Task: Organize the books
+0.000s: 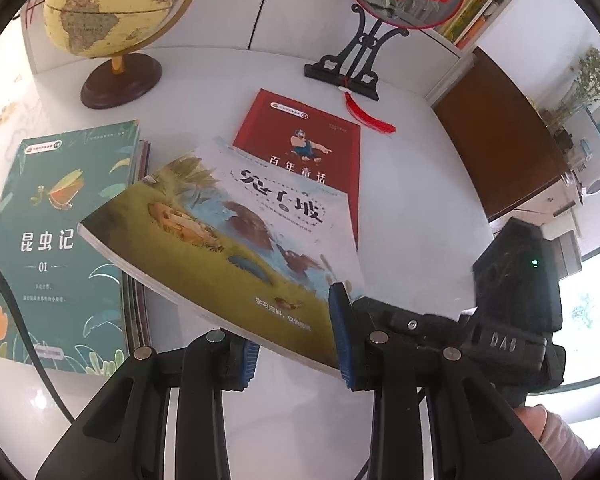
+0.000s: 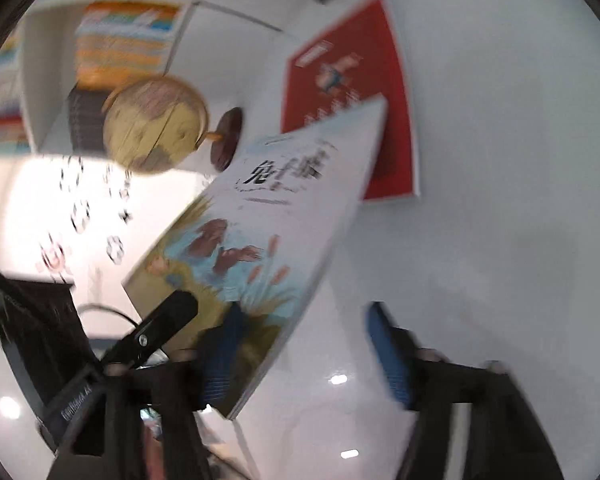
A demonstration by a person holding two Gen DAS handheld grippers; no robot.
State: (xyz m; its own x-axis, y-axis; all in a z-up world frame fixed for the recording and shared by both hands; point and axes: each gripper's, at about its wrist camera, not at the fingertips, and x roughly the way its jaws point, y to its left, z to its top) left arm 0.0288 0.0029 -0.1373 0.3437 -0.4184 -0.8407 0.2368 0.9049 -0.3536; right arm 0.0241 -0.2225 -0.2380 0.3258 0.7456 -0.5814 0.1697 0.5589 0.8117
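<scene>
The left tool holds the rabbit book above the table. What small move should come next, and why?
Probably carry the rabbit book left and lower it onto the green book. The left tool grips its edge, the right tool stands open, and green tops a stack.

white table (image 1: 400, 184) | globe (image 1: 116, 12) | fan stand (image 1: 348, 68) | red book (image 1: 300, 136) | green book stack (image 1: 60, 240)

Left gripper (image 1: 296, 344): black plastic frame w/ angular ribbed struts, blue ridged pads on both fingers (image 1: 342, 336), round silver pins at the linkage joints, one small screw on the crosspiece. Right gripper (image 1: 516, 300) seen in left wrist view: black boxy housing, raised lettering "DAS" (last char unclear), small green LED lit. Thin black cable (image 1: 8, 300) along the left edge. Person's hand (image 1: 540, 428) at lower right wears a pale sleeve. Right wrist view blurred; same blue pads, black body.
</scene>
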